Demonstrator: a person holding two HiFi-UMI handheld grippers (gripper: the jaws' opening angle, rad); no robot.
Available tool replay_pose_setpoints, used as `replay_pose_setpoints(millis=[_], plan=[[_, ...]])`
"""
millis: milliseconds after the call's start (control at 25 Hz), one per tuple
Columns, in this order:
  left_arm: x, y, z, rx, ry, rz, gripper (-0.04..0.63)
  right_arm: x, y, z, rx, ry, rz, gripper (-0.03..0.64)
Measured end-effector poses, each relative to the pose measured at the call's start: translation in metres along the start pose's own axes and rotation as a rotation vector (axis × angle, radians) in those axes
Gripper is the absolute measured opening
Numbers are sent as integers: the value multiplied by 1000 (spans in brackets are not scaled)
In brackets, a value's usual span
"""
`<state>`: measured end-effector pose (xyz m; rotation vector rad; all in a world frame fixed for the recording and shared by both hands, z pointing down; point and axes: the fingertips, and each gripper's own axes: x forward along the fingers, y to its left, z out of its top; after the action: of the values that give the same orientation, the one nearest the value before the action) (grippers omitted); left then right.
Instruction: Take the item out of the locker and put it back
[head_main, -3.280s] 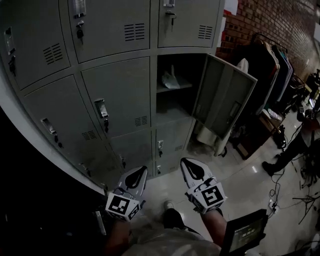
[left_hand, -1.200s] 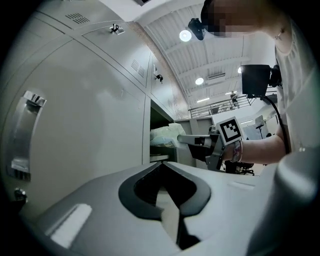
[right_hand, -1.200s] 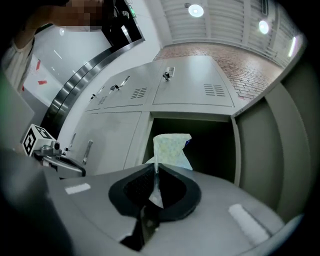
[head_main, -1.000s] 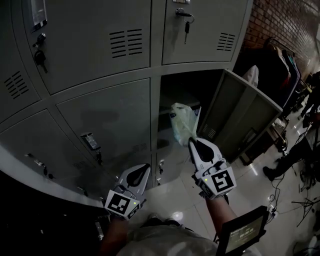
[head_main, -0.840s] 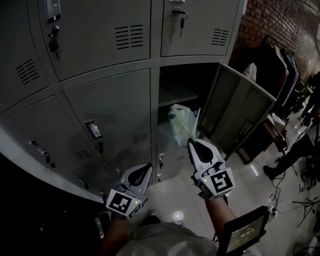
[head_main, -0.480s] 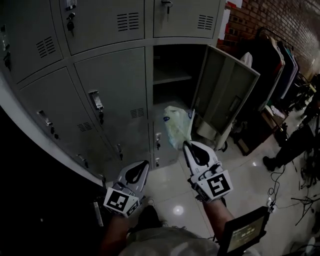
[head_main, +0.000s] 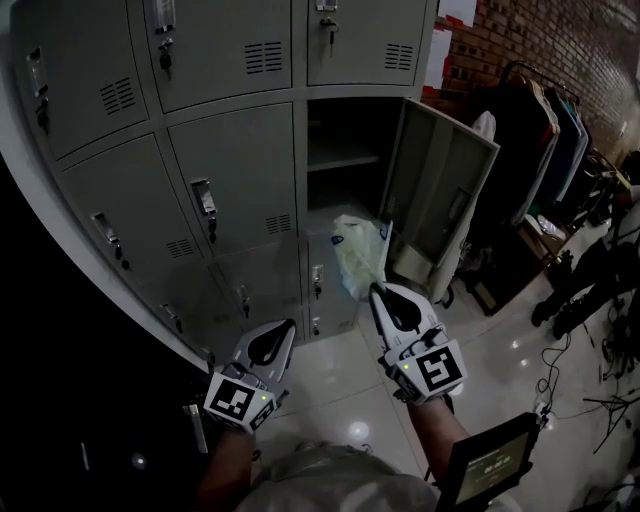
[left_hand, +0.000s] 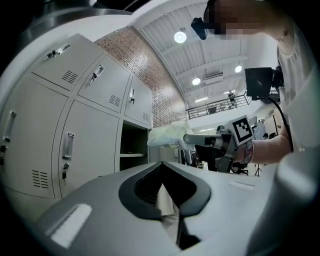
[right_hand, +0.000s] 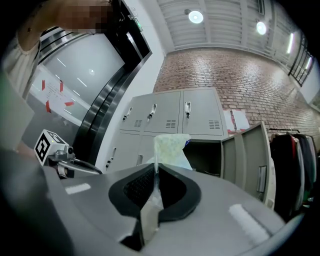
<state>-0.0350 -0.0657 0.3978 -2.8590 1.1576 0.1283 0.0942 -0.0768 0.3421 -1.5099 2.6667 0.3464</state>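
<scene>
A pale crumpled plastic bag (head_main: 358, 255) hangs in the air in front of the open locker (head_main: 345, 130), below its shelf. My right gripper (head_main: 378, 290) is shut on the bag's lower edge, and the bag (right_hand: 170, 146) stands up from the closed jaws in the right gripper view. The locker's door (head_main: 437, 200) is swung out to the right. My left gripper (head_main: 287, 328) sits lower left, jaws together and empty. From the left gripper view the bag (left_hand: 169, 136) shows beside the dark locker opening (left_hand: 133, 150).
Closed grey lockers (head_main: 235, 180) with keys in their locks fill the left and top. A clothes rack (head_main: 540, 130) stands by the brick wall at right, with cables (head_main: 600, 375) on the shiny floor. A small screen (head_main: 488, 465) sits at the lower right.
The bag lay on the locker's shelf at first; now it is out, held by the right gripper. Over the last second it has come down and back from the opening.
</scene>
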Motion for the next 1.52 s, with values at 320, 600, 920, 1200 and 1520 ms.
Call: replay_pose_setpoints(millis=[320,600,920,1200,1520], plan=[[0,12,3,23,2,-2,3,16,7,0,-29,3,0,2],[7,24,9,3,-26,-3,5,28,2,1,-30,-4,0,2],[15,38,7,6,-26,-13,5,40,-7,-5,-33,7,-25,2],[25,61,-13,-12,-9,-27,5,62,-24,-24,-36,23,-60,3],[93,92,-30,-16,-12,-22,5,121,-91,-47,-21,-2,-55,3]])
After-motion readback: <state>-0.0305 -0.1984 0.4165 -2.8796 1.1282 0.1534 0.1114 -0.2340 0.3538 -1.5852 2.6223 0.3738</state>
